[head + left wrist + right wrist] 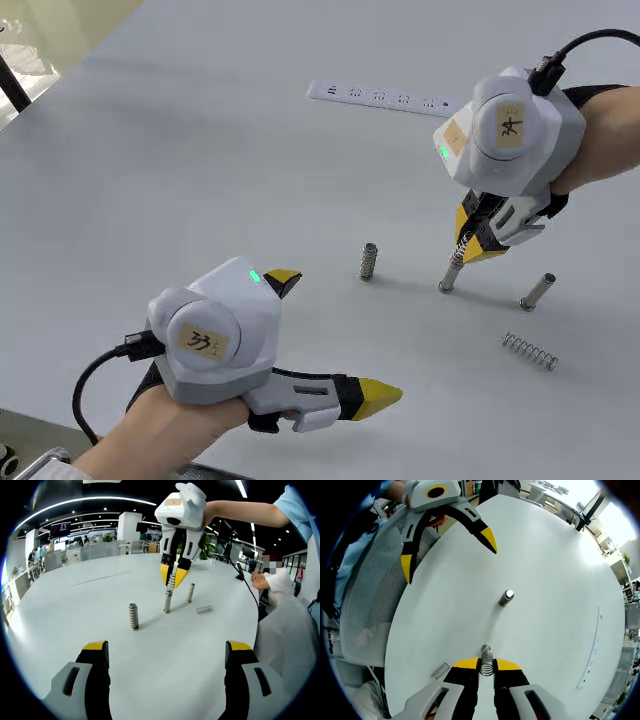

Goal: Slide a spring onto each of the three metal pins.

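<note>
Three metal pins stand on the white table (200,180). The left pin (368,261) (133,616) (506,597) wears a spring. My right gripper (468,245) (172,575) (486,666) is shut on a spring (459,253) (171,581) (486,660), held just over the top of the middle pin (447,280) (167,603) (485,648). The right pin (537,291) (190,593) is bare. A loose spring (529,351) (204,610) (439,670) lies flat near it. My left gripper (335,340) (167,652) (449,555) hangs open and holds nothing, well short of the pins.
A white power strip (385,98) (100,578) (592,655) lies at the far side of the table. A mesh chair (370,595) (285,645) stands at the table's near edge. Desks and people are in the background.
</note>
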{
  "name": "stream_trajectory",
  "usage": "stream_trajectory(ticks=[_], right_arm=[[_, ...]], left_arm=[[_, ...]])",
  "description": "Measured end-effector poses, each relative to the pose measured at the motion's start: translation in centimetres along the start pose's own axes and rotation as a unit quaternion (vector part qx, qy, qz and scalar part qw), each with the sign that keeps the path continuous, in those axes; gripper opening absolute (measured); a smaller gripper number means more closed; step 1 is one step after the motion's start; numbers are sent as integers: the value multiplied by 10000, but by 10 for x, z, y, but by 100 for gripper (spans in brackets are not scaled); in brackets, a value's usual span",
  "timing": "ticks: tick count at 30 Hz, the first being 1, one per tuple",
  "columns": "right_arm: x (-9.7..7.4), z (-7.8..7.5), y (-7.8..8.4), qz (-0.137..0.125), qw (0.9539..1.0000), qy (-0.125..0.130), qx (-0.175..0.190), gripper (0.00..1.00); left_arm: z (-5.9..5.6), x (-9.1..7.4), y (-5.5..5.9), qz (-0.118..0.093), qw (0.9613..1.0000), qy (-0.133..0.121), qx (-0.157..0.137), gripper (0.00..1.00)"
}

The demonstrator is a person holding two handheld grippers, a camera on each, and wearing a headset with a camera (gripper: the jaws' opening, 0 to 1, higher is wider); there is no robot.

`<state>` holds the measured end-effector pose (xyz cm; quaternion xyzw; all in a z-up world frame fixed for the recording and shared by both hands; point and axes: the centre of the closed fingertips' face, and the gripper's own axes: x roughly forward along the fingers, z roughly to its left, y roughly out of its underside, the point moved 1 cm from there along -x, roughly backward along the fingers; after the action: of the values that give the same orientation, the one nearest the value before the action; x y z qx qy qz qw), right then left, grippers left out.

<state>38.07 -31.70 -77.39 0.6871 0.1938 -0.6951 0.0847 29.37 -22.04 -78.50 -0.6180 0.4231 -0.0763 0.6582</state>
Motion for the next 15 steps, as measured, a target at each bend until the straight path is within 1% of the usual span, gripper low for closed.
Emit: stream_trajectory(ticks=[7, 11, 15], right_arm=[[14, -5, 3, 40, 9999, -100, 32, 7], [22, -2, 5, 146, 9998, -131, -23, 7], [30, -3, 6, 173, 9997, -153, -33, 7]], left_arm=[[0, 0, 1, 16, 10000, -1, -31, 95], [2, -1, 2, 13, 10000, -17, -51, 95], [3, -1, 2, 8, 10000, -32, -62, 95]])
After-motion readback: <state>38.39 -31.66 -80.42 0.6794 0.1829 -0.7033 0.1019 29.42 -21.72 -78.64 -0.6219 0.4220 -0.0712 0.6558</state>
